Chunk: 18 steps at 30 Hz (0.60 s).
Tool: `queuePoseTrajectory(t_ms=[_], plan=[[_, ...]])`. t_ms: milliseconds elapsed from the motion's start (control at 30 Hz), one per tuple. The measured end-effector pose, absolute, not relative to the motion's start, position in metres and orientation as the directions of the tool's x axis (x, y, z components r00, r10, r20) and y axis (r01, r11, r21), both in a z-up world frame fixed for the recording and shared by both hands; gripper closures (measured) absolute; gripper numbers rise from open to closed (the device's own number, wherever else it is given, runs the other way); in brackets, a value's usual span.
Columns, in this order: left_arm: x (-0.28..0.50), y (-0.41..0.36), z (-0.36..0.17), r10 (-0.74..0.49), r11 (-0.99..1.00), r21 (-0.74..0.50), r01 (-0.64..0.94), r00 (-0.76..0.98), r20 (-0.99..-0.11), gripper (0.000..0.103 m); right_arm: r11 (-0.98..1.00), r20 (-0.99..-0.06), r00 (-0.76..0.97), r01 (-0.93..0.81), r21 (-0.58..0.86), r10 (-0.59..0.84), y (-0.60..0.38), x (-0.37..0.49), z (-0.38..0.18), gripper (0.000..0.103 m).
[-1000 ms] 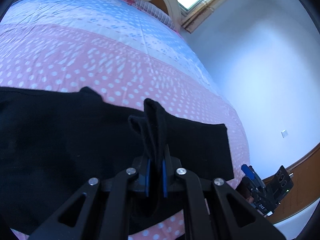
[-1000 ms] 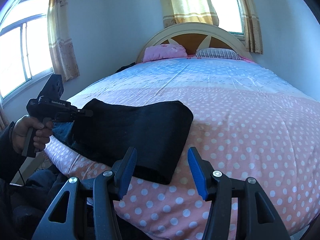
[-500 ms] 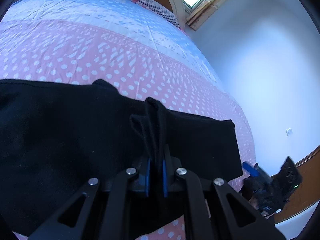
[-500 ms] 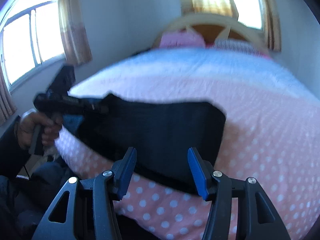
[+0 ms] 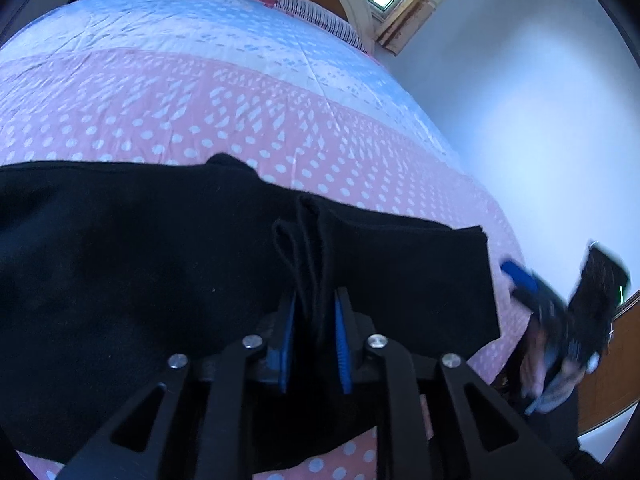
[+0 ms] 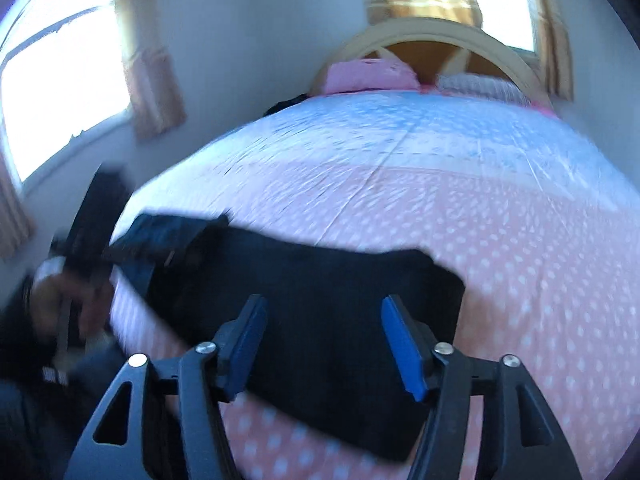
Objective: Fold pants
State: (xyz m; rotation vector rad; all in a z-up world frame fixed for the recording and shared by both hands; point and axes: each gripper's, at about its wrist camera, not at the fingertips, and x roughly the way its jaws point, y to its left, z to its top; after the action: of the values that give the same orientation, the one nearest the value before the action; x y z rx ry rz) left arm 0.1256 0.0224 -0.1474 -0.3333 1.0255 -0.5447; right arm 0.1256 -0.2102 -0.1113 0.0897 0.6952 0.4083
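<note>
Evidently, I had my left gripper (image 5: 315,312) clamped on a bunched edge of the black pants (image 5: 140,264), which lay folded across the bed (image 5: 240,112), anchoring it while my right gripper (image 6: 322,340) hung spread, empty, over their far end.

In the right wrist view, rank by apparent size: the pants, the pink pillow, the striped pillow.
1. pants, by far, though nearest the camera.
2-3. pink pillow and striped pillow: look alike through the blur, so unranked.
</note>
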Motion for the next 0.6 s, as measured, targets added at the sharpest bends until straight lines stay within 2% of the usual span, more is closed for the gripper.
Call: queuePoseTrajectory(t_ms=[100, 167, 333, 433, 533, 600], plan=[[0.123, 0.021, -0.148, -0.567, 0.824, -0.489, 0.286, 0.412, -0.714, 0.081, 0.933, -0.705, 0.612, -0.205, 0.295, 0.357, -0.226, 0.18, -0.145, 0.034], [0.121, 0.02, -0.147, -0.565, 0.825, -0.484, 0.292, 0.414, -0.714, 0.08, 0.921, -0.676, 0.629, -0.206, 0.331, 0.384, -0.232, 0.187, -0.147, 0.034], [0.109, 0.016, -0.142, -0.553, 0.832, -0.45, 0.324, 0.422, -0.718, 0.065, 0.939, -0.659, 0.67, -0.221, 0.264, 0.343, -0.224, 0.161, -0.124, 0.034], [0.098, 0.01, -0.142, -0.517, 0.85, -0.385, 0.359, 0.434, -0.737, 0.063, 0.9, -0.629, 0.643, -0.316, 0.301, 0.436, -0.211, 0.132, -0.116, 0.034], [0.089, 0.009, -0.143, -0.496, 0.857, -0.336, 0.39, 0.452, -0.741, 0.063, 0.909, -0.748, 0.539, -0.361, 0.21, 0.387, -0.19, 0.113, -0.145, 0.033], [0.087, 0.012, -0.143, -0.499, 0.856, -0.338, 0.391, 0.457, -0.736, 0.063, 0.913, -0.725, 0.595, -0.392, 0.115, 0.347, -0.183, 0.096, -0.148, 0.033]])
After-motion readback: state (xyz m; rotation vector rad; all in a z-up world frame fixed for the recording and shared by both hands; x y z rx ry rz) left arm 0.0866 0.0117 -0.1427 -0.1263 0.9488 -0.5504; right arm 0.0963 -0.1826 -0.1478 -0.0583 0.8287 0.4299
